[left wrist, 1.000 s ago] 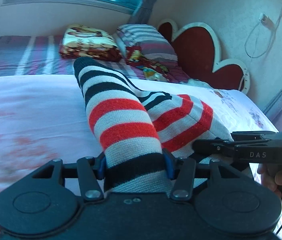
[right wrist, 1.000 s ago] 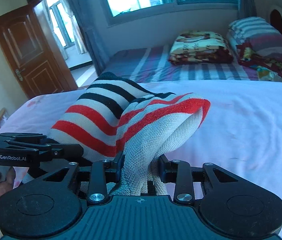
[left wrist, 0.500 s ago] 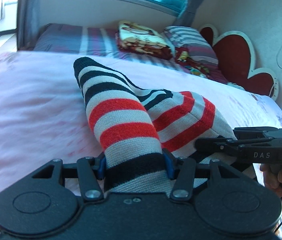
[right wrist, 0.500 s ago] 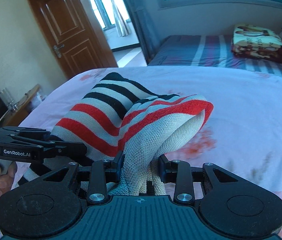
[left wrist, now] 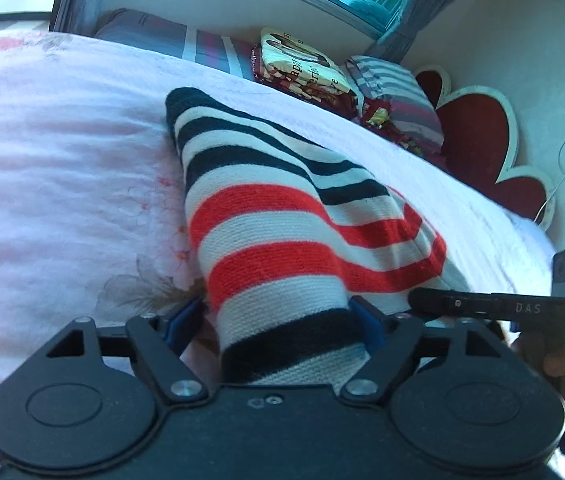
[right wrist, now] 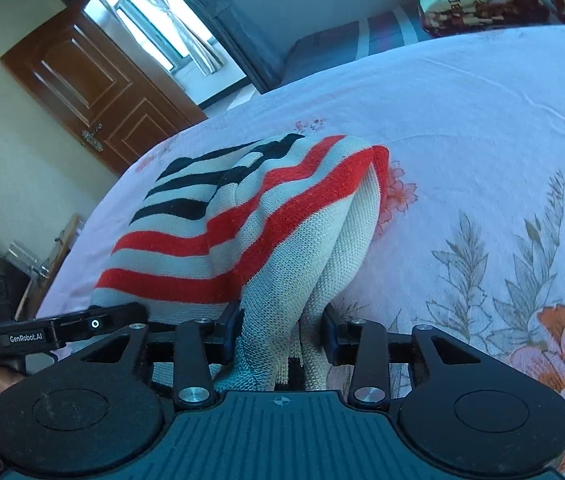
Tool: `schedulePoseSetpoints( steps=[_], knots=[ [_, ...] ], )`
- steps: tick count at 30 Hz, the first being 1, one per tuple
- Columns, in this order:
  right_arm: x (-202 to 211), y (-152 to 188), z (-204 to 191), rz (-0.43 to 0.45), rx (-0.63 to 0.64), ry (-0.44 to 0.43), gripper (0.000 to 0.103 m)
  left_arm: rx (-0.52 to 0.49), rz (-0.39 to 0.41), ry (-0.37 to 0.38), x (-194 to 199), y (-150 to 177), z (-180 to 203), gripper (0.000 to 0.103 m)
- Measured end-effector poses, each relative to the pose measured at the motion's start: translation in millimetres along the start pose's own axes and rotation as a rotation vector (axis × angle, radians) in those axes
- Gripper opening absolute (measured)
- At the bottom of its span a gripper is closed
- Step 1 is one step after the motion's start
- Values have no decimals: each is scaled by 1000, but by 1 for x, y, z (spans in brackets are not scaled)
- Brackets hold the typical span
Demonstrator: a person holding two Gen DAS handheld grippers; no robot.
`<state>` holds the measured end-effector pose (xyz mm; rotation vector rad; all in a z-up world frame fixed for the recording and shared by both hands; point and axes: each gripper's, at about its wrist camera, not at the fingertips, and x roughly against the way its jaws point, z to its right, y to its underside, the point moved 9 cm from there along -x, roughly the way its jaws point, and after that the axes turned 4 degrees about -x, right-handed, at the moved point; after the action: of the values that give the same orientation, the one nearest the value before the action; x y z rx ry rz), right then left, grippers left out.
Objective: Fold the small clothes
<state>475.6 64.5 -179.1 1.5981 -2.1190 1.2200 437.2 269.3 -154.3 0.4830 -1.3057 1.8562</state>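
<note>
A small knit sweater [left wrist: 282, 216] with black, white and red stripes lies bunched on the pink floral bedsheet [left wrist: 62, 168]. My left gripper [left wrist: 282, 320] is shut on its near edge at a black stripe. My right gripper [right wrist: 282, 332] is shut on another part of the same sweater [right wrist: 250, 220], where white knit folds hang between the fingers. Each gripper shows in the other's view: the right one at the right edge [left wrist: 494, 306], the left one at the left edge [right wrist: 62, 326]. Both hold the near edge side by side.
Folded patterned blankets [left wrist: 306, 72] and a striped pillow [left wrist: 398, 100] lie at the far end of the bed by a red heart-shaped headboard [left wrist: 482, 152]. A brown wooden door [right wrist: 90, 96] stands to the left. The bedsheet [right wrist: 482, 140] spreads to the right.
Both grippers have tilted downward and moved lower toward the bed with the sweater still held. The sweater now lies flatter on the sheet.
</note>
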Motion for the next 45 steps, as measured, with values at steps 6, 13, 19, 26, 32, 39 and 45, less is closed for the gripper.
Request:
schedulePoseSetpoints(
  steps=[6, 13, 19, 26, 32, 39, 45],
  knots=[
    [58, -28, -6, 167, 58, 49, 39, 36, 110, 10, 47, -13, -10, 30],
    [15, -32, -50, 78, 333, 146, 16, -182, 22, -61, 6, -29, 29, 30],
    [-11, -23, -23, 43, 323, 230, 15, -168, 3, -46, -6, -25, 22, 32],
    [47, 2, -60, 102, 393, 204, 15, -242, 72, -92, 42, -4, 36, 29],
    [52, 58, -87, 33, 529, 216, 15, -289, 72, -181, 59, 30, 46, 32],
    [23, 71, -66, -3, 565, 358, 8, -325, 70, -262, 54, 42, 46, 32],
    [25, 64, -49, 12, 501, 340, 0, -316, 85, -288, 51, 47, 44, 33]
  ],
)
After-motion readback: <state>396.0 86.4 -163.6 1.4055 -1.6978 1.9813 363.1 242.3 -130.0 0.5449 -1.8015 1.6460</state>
